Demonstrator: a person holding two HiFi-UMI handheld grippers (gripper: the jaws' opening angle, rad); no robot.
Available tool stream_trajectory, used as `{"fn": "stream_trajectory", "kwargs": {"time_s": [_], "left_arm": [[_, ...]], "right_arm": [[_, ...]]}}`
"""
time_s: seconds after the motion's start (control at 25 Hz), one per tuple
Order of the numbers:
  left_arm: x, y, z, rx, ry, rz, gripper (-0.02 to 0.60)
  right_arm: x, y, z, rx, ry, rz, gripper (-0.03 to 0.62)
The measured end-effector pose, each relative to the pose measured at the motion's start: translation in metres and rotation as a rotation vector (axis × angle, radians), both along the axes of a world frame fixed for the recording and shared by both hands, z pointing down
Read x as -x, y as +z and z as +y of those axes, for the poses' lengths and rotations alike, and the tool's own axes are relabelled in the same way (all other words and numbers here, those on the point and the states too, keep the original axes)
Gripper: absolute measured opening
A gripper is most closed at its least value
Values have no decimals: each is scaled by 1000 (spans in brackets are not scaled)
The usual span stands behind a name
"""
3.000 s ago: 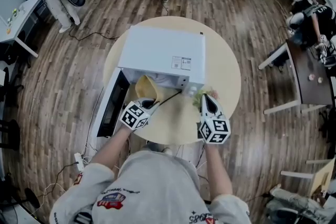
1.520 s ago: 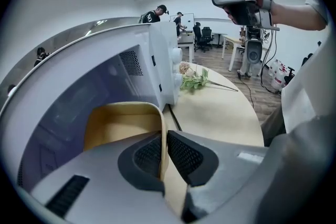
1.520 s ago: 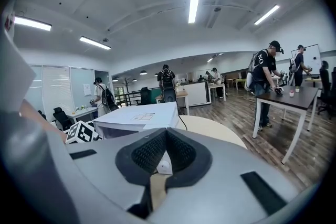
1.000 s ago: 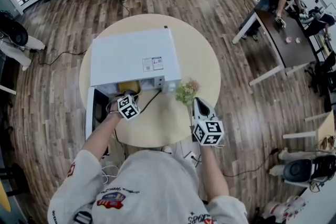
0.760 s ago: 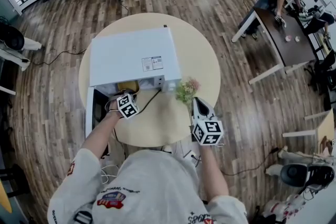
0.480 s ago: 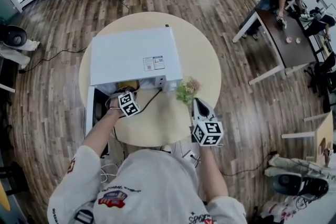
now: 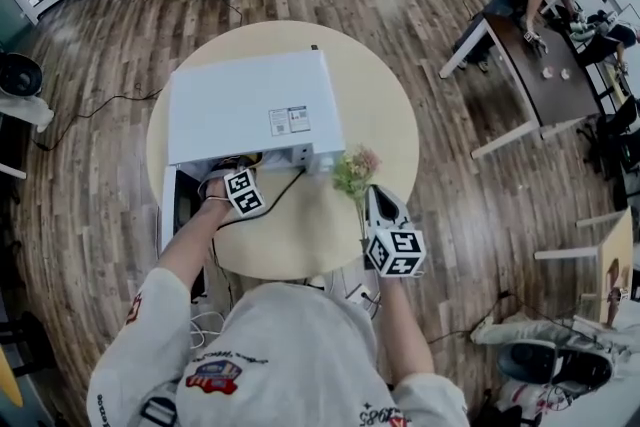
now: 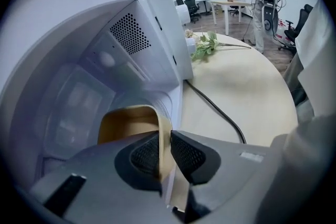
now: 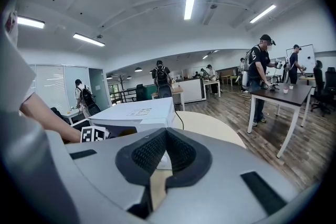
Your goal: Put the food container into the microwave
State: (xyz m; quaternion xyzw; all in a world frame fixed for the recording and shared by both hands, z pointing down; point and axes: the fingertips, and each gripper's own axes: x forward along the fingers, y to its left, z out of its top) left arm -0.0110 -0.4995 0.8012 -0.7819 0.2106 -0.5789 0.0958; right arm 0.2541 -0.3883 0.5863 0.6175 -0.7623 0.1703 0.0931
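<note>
Counter (image 7: 385, 115): round, carries microwave.
Microwave (image 7: 250, 105): open toward near side.
Food container (image 8: 128, 123): tan, just inside microwave mouth; seated or not, can't tell.
Left gripper (image 8: 164, 140): fingers clamped on container's right wall.
Right gripper (image 9: 166, 134): fingers together, empty, off to right.
Risk: release before it's seated → tips/drops; thin wall may buckle under clamp.

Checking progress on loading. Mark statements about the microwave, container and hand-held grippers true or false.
1. The left hand-held gripper clamps the wall of the tan food container. True.
2. The white microwave's door is closed. False: it stands open.
3. The right hand-held gripper holds the green flower sprig. False: its jaws are shut on nothing; the sprig lies on the round beige table.
4. The container reaches into the microwave's cavity. True.
</note>
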Motion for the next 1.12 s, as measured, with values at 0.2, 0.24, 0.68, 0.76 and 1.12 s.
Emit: {"fn": "stream_trajectory", "kwargs": {"time_s": [0.2,0.24,0.68,0.76,1.12], "left_arm": [[-2,1,-8,-2,-8,-12,44],[-2,2,-9,3,-13,-14,44],[-2,-2,-5,-7,-34,-19,75],[-2,-5,-2,-20,-43,-7,75],[-1,-40,21,-96,-138,118,74]], "right_arm": [[-3,3,1,7,8,3,3],[-4,3,1,9,10,3,3],[-11,3,7,7,12,-4,3],[-9,4,8,5,3,-7,3],[12,2,12,-4,-79,-21,3]]}}
